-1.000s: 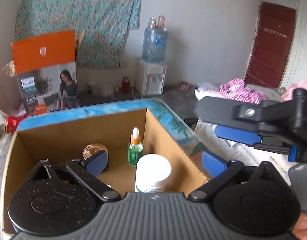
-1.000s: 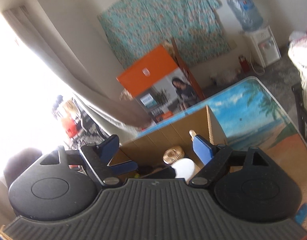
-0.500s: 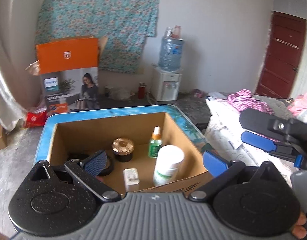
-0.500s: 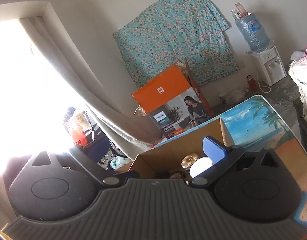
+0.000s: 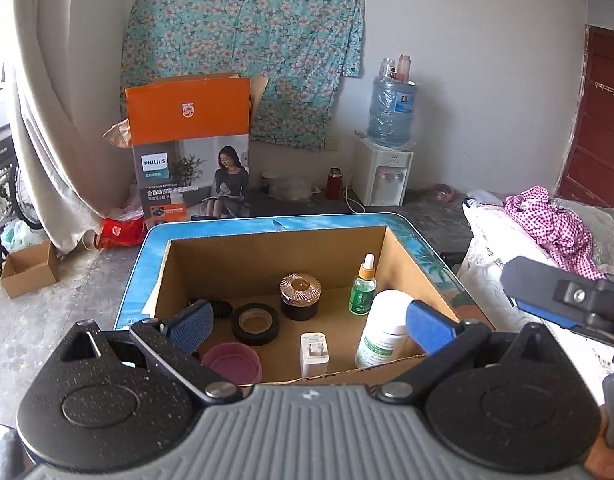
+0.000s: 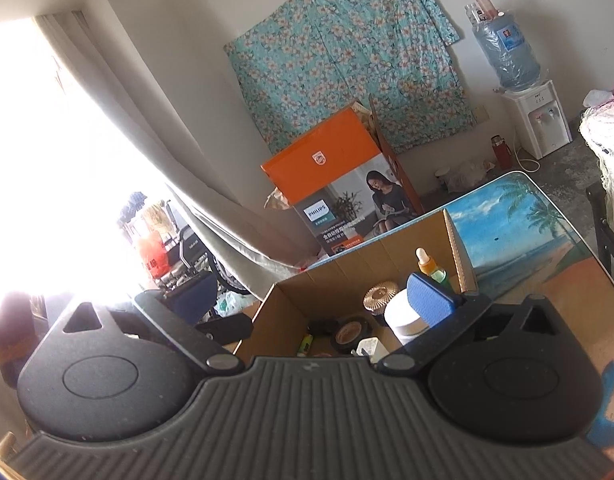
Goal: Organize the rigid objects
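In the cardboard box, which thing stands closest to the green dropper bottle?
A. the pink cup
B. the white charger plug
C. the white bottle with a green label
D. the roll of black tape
C: in the left wrist view the white bottle stands right beside the green dropper bottle by the right wall of the cardboard box, while the other three sit further left.

Floral teal cloth [image 5: 247, 48] pinned to a pale wall, above an orange-topped carton [image 5: 191, 156] on bare grey concrete floor [image 5: 47, 320]. Water dispenser [image 5: 385, 160] against the wall, dark red door [image 5: 599, 120] at far right. Hard daylight flooding past a cream curtain [image 6: 155, 148].
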A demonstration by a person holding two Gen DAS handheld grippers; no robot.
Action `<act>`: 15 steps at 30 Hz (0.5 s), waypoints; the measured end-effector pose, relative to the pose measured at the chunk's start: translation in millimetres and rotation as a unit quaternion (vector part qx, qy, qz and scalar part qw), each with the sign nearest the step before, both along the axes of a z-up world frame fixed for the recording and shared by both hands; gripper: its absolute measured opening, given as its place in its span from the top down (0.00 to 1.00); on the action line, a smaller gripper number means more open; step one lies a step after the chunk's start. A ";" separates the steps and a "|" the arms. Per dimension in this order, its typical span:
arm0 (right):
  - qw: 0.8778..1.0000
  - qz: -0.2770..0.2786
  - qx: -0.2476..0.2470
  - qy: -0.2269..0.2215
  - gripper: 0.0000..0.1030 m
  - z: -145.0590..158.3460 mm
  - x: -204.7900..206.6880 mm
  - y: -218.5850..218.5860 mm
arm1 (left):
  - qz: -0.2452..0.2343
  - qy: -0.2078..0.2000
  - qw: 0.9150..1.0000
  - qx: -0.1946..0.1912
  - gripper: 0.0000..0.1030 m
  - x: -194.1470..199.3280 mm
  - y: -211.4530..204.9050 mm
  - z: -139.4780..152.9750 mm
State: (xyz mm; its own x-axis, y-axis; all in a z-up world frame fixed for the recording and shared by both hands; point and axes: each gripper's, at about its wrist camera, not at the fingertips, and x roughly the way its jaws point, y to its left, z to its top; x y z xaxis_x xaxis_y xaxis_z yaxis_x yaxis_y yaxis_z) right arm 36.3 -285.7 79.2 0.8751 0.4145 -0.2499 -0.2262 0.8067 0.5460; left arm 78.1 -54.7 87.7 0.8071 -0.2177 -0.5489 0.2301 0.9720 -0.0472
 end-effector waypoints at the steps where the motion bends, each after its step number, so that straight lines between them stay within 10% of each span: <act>1: 1.000 0.000 -0.001 0.001 0.01 -0.2 1.0 0.4 | -0.003 0.000 1.000 0.006 0.00 0.3 -1.1 0.1; 15: 0.999 -0.006 -0.037 0.018 0.01 -8.1 3.5 15.1 | 0.004 0.059 0.998 -0.032 0.00 10.5 13.1 -27.1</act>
